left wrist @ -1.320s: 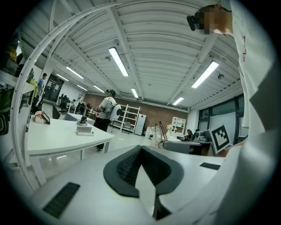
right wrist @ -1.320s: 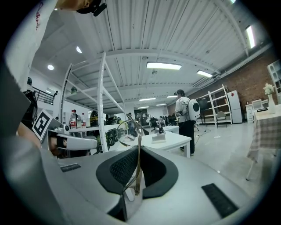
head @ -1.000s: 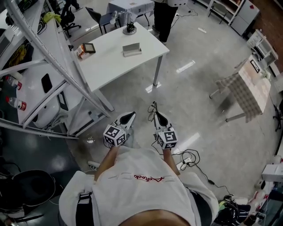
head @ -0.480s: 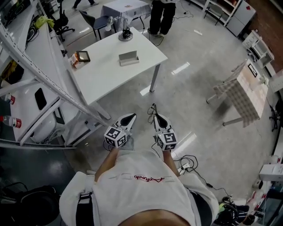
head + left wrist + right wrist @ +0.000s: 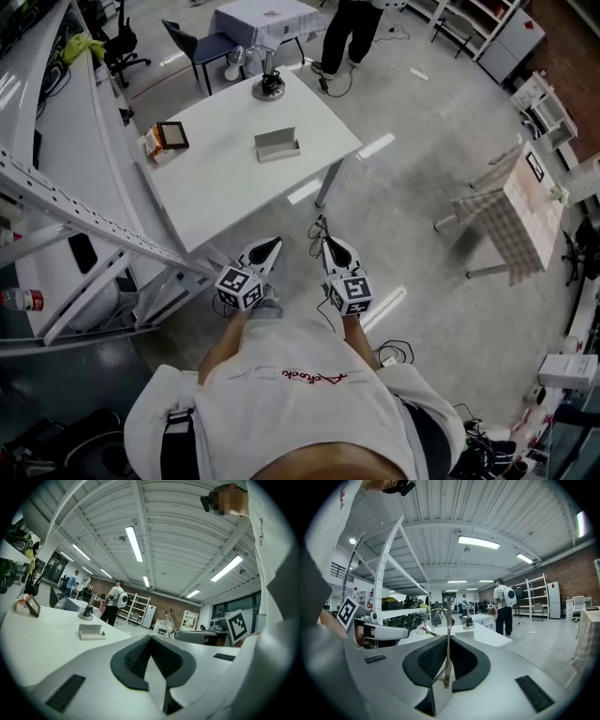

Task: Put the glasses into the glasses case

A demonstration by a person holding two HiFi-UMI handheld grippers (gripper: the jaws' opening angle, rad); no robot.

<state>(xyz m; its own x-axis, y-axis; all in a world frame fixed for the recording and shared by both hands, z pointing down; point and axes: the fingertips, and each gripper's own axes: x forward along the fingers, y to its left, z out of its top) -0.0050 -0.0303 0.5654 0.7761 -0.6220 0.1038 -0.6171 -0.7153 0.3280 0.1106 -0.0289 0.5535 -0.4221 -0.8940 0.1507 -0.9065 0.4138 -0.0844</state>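
Glasses (image 5: 447, 653) are pinched by one temple btwn the jaws of R gripper (image 5: 328, 246), which are closed on it; lenses stick out past the tips. L gripper (image 5: 272, 246) is just beside it, jaws together w/ nothing btwn them. Both are held low over the floor. Glasses case (image 5: 277, 143) lies on white table (image 5: 225, 178), well apart from both.

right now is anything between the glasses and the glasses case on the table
Nothing visible. The right gripper holds the glasses short of the table, and only bare tabletop lies before the glasses case.
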